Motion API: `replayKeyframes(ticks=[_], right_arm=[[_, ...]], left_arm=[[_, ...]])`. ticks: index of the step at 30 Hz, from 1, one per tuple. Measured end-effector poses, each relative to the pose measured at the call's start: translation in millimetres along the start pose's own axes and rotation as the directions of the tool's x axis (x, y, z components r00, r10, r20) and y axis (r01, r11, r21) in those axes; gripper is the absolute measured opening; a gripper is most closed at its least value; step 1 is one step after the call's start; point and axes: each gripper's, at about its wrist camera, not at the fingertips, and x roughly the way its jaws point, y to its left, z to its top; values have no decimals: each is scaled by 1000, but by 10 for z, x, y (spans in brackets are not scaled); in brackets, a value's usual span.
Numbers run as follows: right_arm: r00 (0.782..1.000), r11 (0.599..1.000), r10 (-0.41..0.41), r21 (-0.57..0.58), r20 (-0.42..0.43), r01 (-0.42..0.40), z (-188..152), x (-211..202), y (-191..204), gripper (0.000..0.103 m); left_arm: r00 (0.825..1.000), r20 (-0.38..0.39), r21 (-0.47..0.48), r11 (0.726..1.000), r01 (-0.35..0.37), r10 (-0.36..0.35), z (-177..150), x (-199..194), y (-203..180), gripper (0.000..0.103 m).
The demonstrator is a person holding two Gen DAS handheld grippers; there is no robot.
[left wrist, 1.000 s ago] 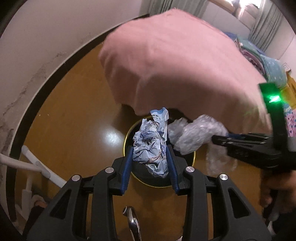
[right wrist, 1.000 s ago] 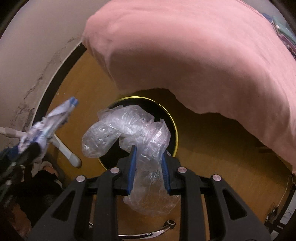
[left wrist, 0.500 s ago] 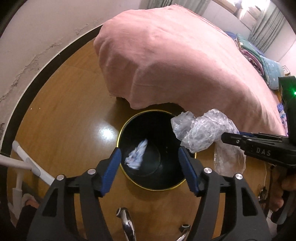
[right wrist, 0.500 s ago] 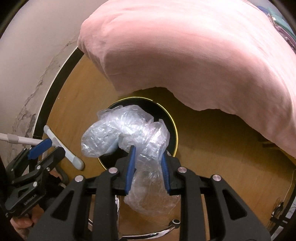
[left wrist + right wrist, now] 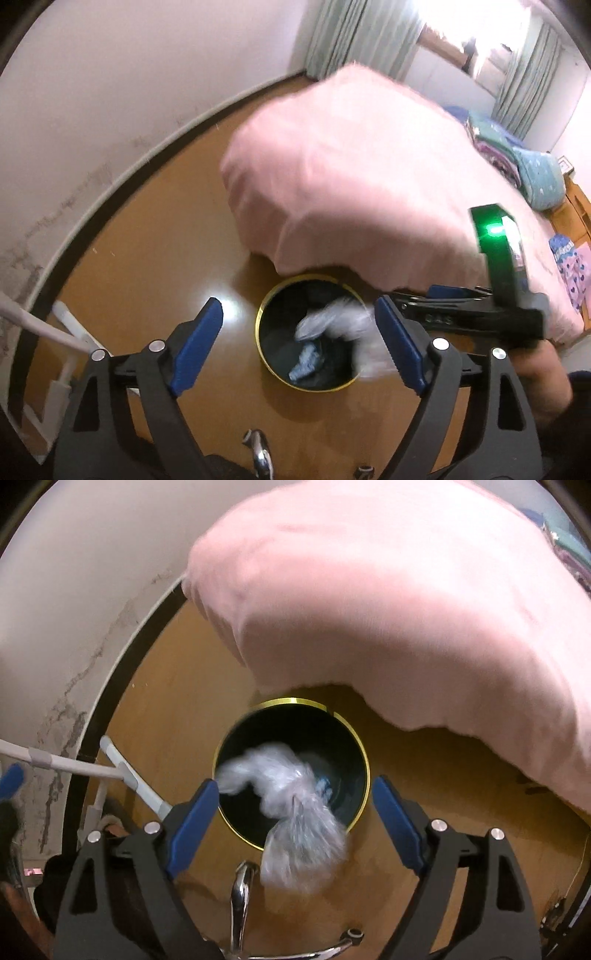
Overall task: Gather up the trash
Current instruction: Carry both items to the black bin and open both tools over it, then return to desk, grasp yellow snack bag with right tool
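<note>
A black round trash bin with a gold rim (image 5: pixel 263 314) (image 5: pixel 295 701) stands on the wooden floor under the edge of the pink blanket. A crumpled blue-white wrapper (image 5: pixel 306 363) lies on the bin's bottom. A clear plastic bag (image 5: pixel 295 812) (image 5: pixel 340 325), blurred, is falling between the bin's rim and its inside. My left gripper (image 5: pixel 301 347) is open and empty above the bin. My right gripper (image 5: pixel 295 823) is open above the bin, with the bag loose between its blue pads; it also shows in the left wrist view (image 5: pixel 443 314) at the right.
A bed with a pink blanket (image 5: pixel 369 184) (image 5: pixel 406 609) overhangs the bin's far side. A white wall with dark baseboard runs along the left. A white mop-like tool (image 5: pixel 122 771) (image 5: pixel 55 332) lies on the floor at the left. Folded bedding (image 5: pixel 524 166) sits far right.
My left gripper let the wrapper drop into the bin, then pulled back and up. My right gripper has opened and the clear plastic bag is falling toward the bin.
</note>
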Motion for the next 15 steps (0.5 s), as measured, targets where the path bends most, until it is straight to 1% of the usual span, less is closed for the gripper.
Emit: replayKeyframes(ticks=[3,4,6,8,9,10,12,13,14,15], right_arm=[[997,1000,-6,-28,79,8,133,-345,136,82],[992,999,-2,-49,124,9,174,-527,228,82],[982,994,7,-107,188,13,234,-849,474,82],[967,981,55,-193,248,-6,259,-1185,829,83],[955,964,106,-265,276,-30,236,-1411,1142,83],[948,949,143,-312,286,-49,217,-1534,1348,83],[919,885,271,-450,285,-121,80,-1857,1968,84],[908,855,319,-496,270,-153,23,-1950,2194,84],[889,800,394,-563,234,-207,-88,-2072,2547,84],[871,749,452,-612,191,-255,-190,-2150,2835,85]], left_arm=[[997,66,6,999,-44,43,102,-593,3,85],[995,80,1,998,-62,62,125,-758,20,89],[989,98,-19,994,-109,111,157,-1114,85,91],[978,109,-57,983,-173,178,143,-1568,245,91],[974,116,-72,979,-190,197,126,-1727,325,91],[966,133,-102,973,-207,220,69,-1992,468,92],[955,152,-158,960,-231,255,-65,-2379,732,93],[944,158,-195,947,-257,289,-171,-2611,919,93],[933,156,-232,930,-285,325,-275,-2806,1086,93],[921,155,-269,912,-309,358,-386,-2991,1254,93]])
